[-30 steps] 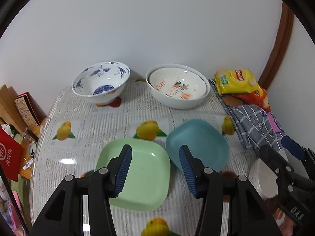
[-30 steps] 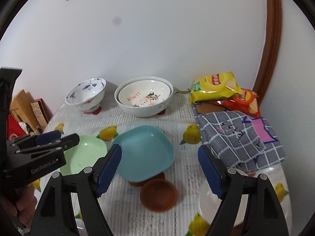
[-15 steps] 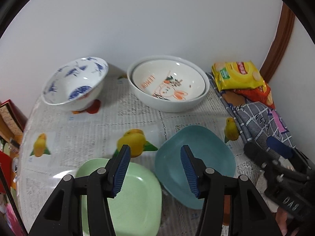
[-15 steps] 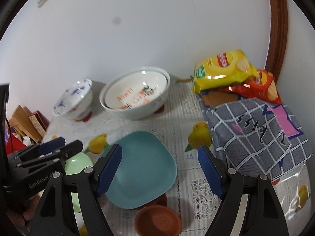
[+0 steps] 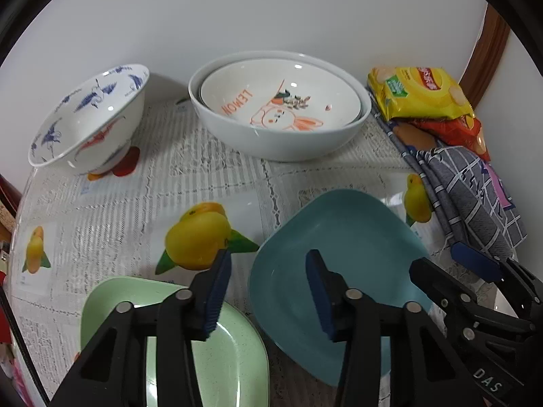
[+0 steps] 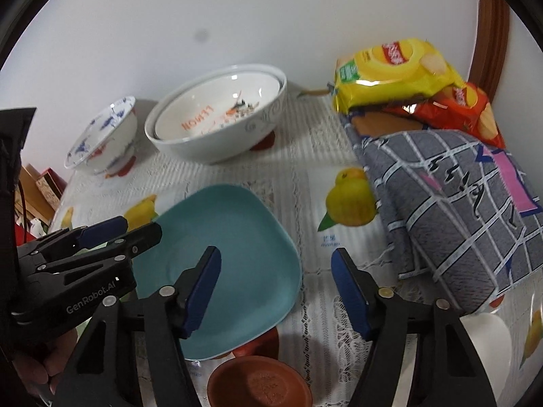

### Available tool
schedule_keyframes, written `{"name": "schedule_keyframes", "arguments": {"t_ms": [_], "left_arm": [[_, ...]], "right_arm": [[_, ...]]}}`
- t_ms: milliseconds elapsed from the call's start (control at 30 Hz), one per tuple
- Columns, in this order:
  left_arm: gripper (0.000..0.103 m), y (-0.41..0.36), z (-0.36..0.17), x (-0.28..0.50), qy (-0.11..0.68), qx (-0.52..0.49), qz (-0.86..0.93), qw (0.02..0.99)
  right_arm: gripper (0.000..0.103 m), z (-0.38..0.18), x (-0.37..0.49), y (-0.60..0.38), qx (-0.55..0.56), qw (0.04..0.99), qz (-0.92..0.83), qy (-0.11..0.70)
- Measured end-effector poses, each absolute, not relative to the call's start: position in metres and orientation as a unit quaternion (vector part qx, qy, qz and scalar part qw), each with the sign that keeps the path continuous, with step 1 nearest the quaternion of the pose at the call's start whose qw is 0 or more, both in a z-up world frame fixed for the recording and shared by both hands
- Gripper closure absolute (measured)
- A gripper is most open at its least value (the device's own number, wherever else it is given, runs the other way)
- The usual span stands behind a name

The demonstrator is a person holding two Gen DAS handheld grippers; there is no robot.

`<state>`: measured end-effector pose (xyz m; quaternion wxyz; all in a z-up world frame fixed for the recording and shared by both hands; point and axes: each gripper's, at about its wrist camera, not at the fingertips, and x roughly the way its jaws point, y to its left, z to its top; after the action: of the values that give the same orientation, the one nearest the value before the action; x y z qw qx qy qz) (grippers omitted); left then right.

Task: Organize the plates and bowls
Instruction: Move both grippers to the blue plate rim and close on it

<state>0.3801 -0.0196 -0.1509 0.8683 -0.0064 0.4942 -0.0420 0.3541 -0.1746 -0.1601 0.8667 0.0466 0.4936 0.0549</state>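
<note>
While both grippers hang low over it, the lace tablecloth with printed lemons fills most of each frame. At the right of the right wrist view lies a grey checked cloth, and above it a yellow snack bag rests on a red snack bag. Toward the top centre of the left wrist view stands the big white bowl, with a smaller bowl printed LEMON nested inside it. The teal plate lies in the lower middle of both views; in the right wrist view its near edge rests on a brown saucer at the bottom of the frame. The green plate sits at the lower left of the left wrist view, just beside the teal one. A blue-patterned bowl stands tilted at the upper left. A white dish shows at the lower right edge of the right wrist view.

The left gripper is closing, its jaws straddling the gap between the green and teal plates, pads pressing on nothing. The right gripper is also closing, its jaws astride the teal plate's right edge, not yet gripping it.
</note>
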Motion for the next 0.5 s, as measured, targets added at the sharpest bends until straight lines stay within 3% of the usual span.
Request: {"name": "schedule_keyframes", "arguments": {"t_ms": [267,333,500], "left_arm": [[0.078,-0.019,-0.166,0.386,0.514,-0.019,-0.050,0.856],[0.079,-0.018,-0.167,0.387,0.515,-0.021,-0.050,0.855],[0.082,-0.019,-0.169,0.389,0.516,-0.023,-0.052,0.855]], "right_arm": [[0.053,-0.179,0.361,-0.169,0.024,0.857,0.033,0.514],[0.060,-0.183,0.362,-0.166,0.018,0.853,0.030,0.521],[0.065,-0.189,0.363,-0.163,0.016,0.849,0.029,0.527]]}}
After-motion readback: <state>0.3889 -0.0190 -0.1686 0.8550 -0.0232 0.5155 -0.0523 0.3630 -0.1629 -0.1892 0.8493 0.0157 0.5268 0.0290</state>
